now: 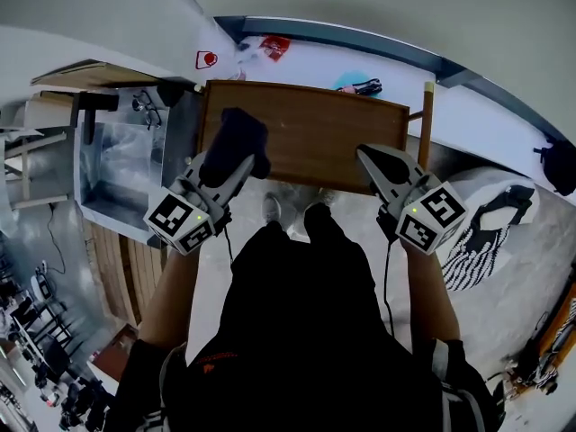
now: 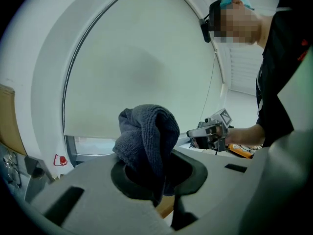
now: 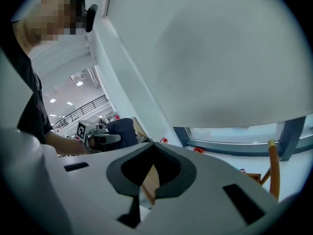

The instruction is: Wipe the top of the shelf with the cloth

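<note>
Dark grey terry cloth (image 1: 236,142), bunched and pinched in your left gripper (image 1: 236,167), hangs over the left end of the brown wooden shelf top (image 1: 315,138), whose long axis runs crosswise in front of you. Your right gripper (image 1: 364,154), jaws pressed together on nothing, sits at the near right edge. The wipe looks to be the left's job, sweeping rightward along the board.

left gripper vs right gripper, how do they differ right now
The left gripper has its jaws shut on a bunched dark cloth; the right gripper has its jaws shut on nothing. The left gripper is over the left side of the shelf, the right gripper over its right side. Both carry marker cubes.
</note>
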Available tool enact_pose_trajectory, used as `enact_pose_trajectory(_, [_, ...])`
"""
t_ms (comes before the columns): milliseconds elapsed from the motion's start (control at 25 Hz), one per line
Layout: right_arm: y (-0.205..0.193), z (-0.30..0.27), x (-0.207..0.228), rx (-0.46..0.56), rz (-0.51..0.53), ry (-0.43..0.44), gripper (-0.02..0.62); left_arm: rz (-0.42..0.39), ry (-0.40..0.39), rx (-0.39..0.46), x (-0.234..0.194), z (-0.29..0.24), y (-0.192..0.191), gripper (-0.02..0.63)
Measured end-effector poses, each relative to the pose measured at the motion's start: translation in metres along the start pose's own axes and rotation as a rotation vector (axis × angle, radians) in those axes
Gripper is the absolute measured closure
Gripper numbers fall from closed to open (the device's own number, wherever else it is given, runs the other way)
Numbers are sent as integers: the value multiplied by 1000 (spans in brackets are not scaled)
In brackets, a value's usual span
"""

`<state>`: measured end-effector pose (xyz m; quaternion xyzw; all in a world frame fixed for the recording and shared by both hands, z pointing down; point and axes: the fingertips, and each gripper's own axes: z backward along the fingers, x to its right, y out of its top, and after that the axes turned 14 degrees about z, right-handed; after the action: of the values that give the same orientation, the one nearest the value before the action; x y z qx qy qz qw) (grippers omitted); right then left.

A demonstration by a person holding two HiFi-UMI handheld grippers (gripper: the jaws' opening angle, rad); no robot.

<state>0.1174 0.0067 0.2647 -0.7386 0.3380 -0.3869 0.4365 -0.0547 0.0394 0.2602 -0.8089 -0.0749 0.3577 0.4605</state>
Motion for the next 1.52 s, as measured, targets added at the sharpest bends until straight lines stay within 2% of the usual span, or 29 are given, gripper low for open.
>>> enact_pose_trajectory(360, [-16, -18, 18, -21, -35, -27, 591, 36, 21, -56, -53, -13, -25, 546])
enact_pose_trajectory(800, [-34, -81, 9, -88, -87, -91, 591, 64, 54, -133, -164, -7, -36, 546])
enact_pose_trajectory(1160, [-51, -137, 5, -152, -121, -67, 591, 79, 132, -154, -241, -14, -38, 546])
enact_pose_trajectory(1520, [-74, -154, 13, -220, -147, -59, 591, 117, 210, -174, -282, -32, -66, 546])
